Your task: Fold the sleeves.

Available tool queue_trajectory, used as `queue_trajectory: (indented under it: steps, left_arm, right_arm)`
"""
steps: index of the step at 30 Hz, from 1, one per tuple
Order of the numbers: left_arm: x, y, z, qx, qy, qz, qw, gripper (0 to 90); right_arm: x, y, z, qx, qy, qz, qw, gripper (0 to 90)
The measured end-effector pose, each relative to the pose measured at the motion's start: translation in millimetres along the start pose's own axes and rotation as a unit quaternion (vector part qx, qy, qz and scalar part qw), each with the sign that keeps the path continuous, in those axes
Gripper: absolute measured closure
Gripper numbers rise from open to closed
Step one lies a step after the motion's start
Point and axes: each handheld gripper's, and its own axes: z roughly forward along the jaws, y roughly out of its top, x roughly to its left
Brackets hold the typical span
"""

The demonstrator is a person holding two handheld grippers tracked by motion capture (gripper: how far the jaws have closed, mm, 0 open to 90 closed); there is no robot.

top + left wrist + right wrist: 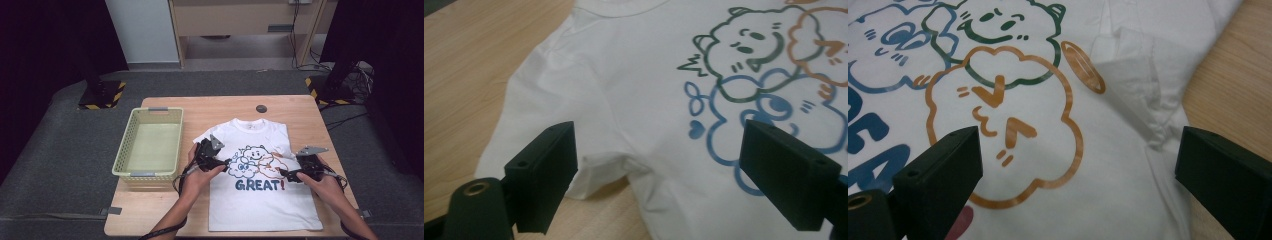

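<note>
The left tongs (226, 163) hang with their jaws spread wide, nothing between them, poised just over the armpit of the white T-shirt (260, 195) where its short sleeve (544, 100) meets the body; in the left gripper view the sleeve's hem curls up a little between the two black jaws. The right tongs (285, 173) are likewise gaping and empty, held over the opposite side of the shirt beside its other sleeve (1143, 95), which is folded and rumpled inward near the table's bare wood. Between the two tongs lies the chest print (257, 160) — three cloud-like cartoon faces outlined in green, blue and orange, with the word "GREAT!" (260, 186) in blue letters below, its exclamation mark red. The shirt lies face up and mostly flat on the wooden table (165, 210), collar away from the person, hem near the table's close edge. Well off to the left of the left tongs sits a pale yellow-green slotted basket (122, 157) — empty. Beyond the collar, a small dark round disc (261, 108) is set in the tabletop.
</note>
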Motion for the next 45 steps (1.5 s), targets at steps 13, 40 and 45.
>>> queue_trajectory:
  steps: [13,40,45]
  left_arm:
    - [28.4,0.9,14.9,0.001,0.055,-0.033,0.9980,27.6]
    - [57.3,3.9,37.2,0.009,0.164,-0.084,0.9828,50.4]
    - [57.5,3.6,51.7,0.026,0.169,-0.104,0.9798,39.0]
  right_arm:
    - [-6.1,-18.4,-18.6,0.007,-0.015,0.003,0.9999,5.8]
    - [-7.4,-43.8,-32.0,0.011,-0.024,-0.011,0.9996,5.1]
    - [-7.7,-45.6,-33.6,0.010,-0.022,-0.012,0.9996,5.1]
